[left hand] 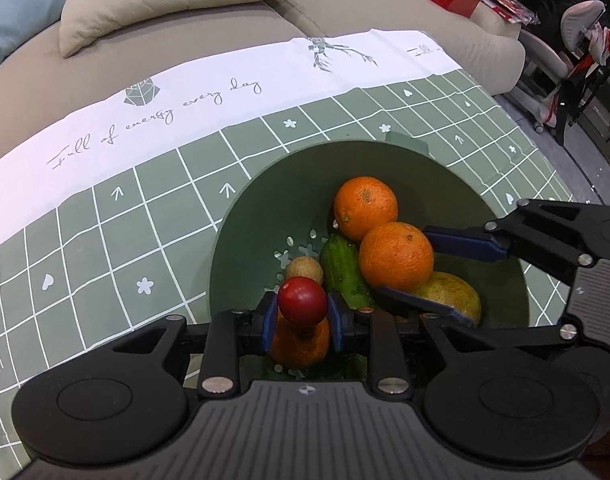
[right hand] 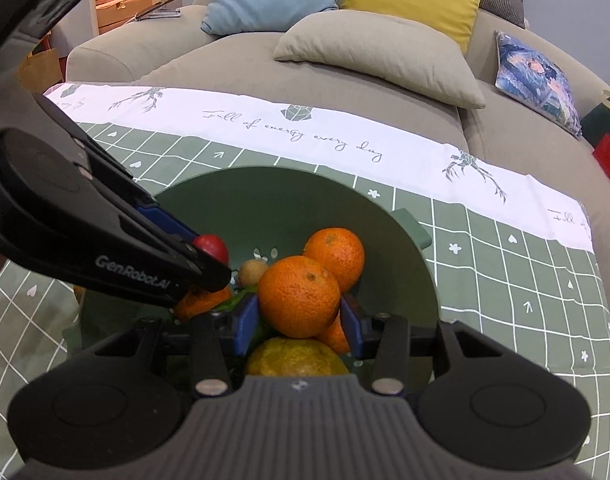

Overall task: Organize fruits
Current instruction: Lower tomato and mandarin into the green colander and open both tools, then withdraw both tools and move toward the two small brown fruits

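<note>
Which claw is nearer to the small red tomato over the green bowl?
Left. The left claw is shut on the red tomato. The right claw is beside it, shut on an orange.

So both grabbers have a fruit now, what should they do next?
Probably lift both straight up out of the green bowl. The left gripper is shut on the small red fruit and the right gripper is shut on an orange, both low among the other fruit, so sideways moves could knock the pile.
</note>
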